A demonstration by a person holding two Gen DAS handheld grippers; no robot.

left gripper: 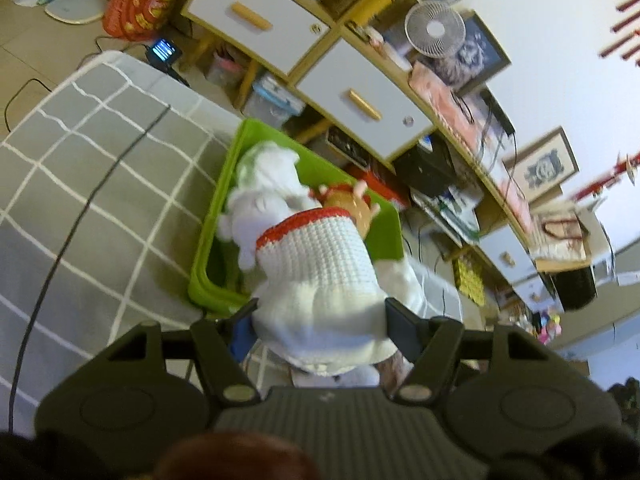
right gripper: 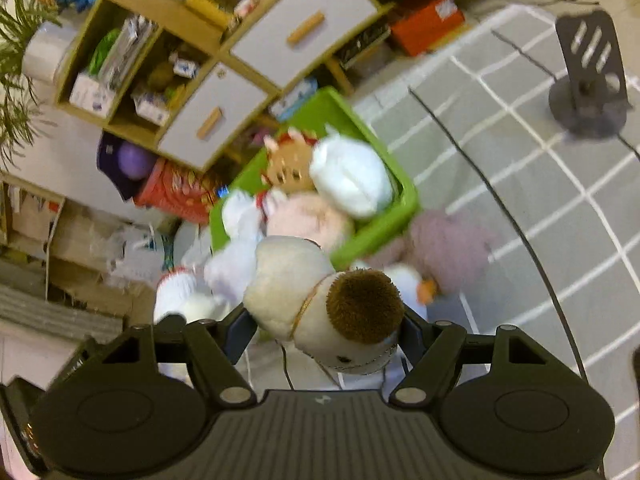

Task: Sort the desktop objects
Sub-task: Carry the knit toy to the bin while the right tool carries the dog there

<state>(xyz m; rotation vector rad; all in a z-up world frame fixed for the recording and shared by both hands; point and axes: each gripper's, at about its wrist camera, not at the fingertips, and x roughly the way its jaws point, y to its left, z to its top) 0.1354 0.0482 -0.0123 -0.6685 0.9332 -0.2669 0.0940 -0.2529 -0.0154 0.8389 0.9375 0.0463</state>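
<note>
A green bin point(left gripper: 208, 248) stands at the far edge of the grey checked tablecloth point(left gripper: 80, 152) and holds white plush toys point(left gripper: 264, 196) and a brown doll point(left gripper: 348, 204). My left gripper point(left gripper: 320, 320) is shut on a white knitted toy with a red band point(left gripper: 320, 264), held at the bin's near corner. In the right wrist view the bin point(right gripper: 380, 228) holds a white plush point(right gripper: 352, 176), a pink plush point(right gripper: 308, 216) and the brown doll point(right gripper: 288, 164). My right gripper point(right gripper: 324, 332) is shut on a cream plush dog with a brown ear point(right gripper: 320, 308), just in front of the bin.
A purple-grey plush point(right gripper: 448, 248) lies on the cloth beside the bin. A black stand point(right gripper: 588, 80) sits far right on the cloth. A black cable point(left gripper: 80, 208) runs across the cloth. Wooden cabinets point(left gripper: 256, 16) with clutter and fans point(left gripper: 434, 28) stand behind the table.
</note>
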